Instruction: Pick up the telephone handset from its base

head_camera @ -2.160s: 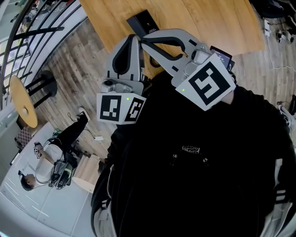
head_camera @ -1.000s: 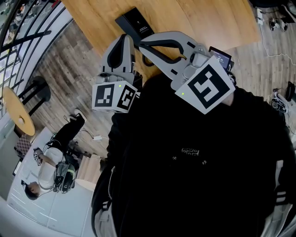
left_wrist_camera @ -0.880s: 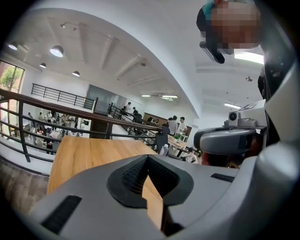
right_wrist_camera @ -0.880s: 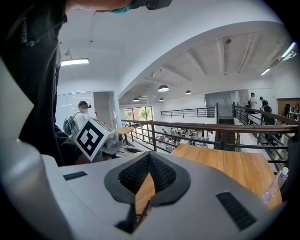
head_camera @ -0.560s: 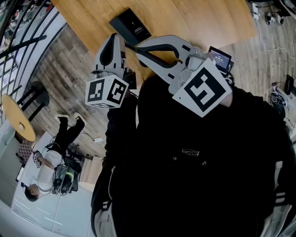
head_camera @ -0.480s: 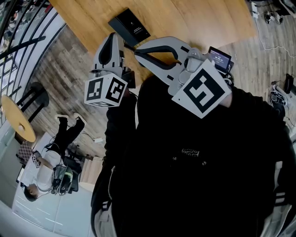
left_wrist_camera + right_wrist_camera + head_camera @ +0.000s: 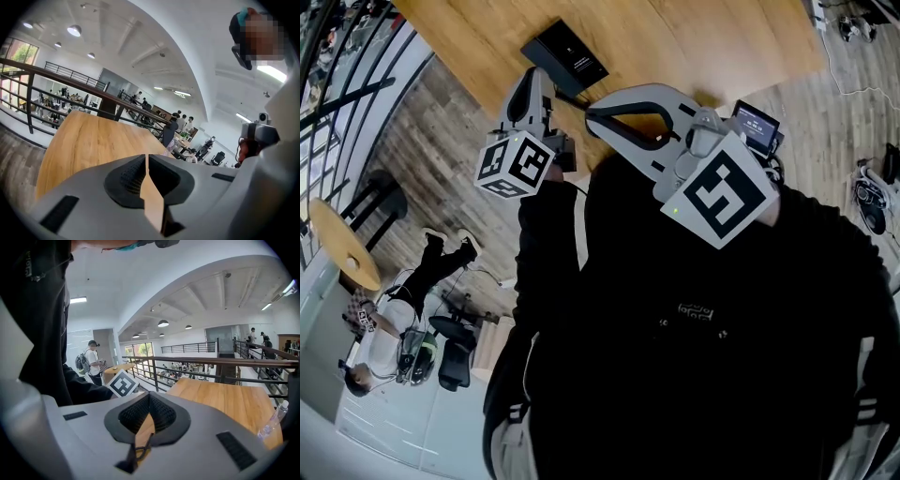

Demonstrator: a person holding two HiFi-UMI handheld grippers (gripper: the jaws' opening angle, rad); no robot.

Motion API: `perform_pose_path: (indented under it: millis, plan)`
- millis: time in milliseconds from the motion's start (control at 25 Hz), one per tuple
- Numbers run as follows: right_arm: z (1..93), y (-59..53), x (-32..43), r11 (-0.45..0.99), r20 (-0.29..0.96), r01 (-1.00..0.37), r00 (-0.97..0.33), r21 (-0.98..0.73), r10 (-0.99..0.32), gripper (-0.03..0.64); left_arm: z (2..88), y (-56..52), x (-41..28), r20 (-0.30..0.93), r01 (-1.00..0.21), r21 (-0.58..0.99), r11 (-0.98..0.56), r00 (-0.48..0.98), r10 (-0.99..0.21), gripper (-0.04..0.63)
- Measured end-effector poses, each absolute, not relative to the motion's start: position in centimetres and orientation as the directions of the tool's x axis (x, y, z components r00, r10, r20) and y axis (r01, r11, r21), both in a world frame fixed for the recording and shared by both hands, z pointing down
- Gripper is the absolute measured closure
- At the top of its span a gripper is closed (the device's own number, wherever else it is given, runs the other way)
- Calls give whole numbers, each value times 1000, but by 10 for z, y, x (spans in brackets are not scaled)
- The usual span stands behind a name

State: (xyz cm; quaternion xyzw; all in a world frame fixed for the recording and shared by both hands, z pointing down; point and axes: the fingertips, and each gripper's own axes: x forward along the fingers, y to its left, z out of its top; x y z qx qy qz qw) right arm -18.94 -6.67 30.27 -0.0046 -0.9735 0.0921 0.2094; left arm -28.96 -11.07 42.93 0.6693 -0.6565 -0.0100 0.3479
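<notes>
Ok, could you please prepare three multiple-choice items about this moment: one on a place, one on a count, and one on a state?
1. Where does the black flat device lie?
A. on the wooden table
B. on the floor
C. on the round yellow table

2. How many marker cubes does the head view show?
A. one
B. two
C. four

3. How do the jaws of the left hand-held gripper stand?
A. wide apart
B. together, with nothing between them
C. closed on some object

Answers:
1: A, because the head view shows the device on the wooden top, beyond the left gripper.
2: B, because one cube sits on each gripper.
3: B, because the left gripper view shows only a thin slit between the jaws, with bare table behind it.
</notes>
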Motion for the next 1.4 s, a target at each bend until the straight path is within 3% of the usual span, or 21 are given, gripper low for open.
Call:
perform_pose_path:
  millis: [240,600,1400]
  plan:
    - [303,-63,-189,981,405,-32,-913,-189,48,600,459,-110,-296,476,-835,534,136,163,-864,536]
    - [304,-62,-182,980,413,-45,-910,-196,41,600,497,-101,-307,519,-821,552,146,202,-830,529]
    - [307,-53,-181,981,440,-50,-897,-190,39,600,558,-89,-316,443,-718,688,102,306,-843,501]
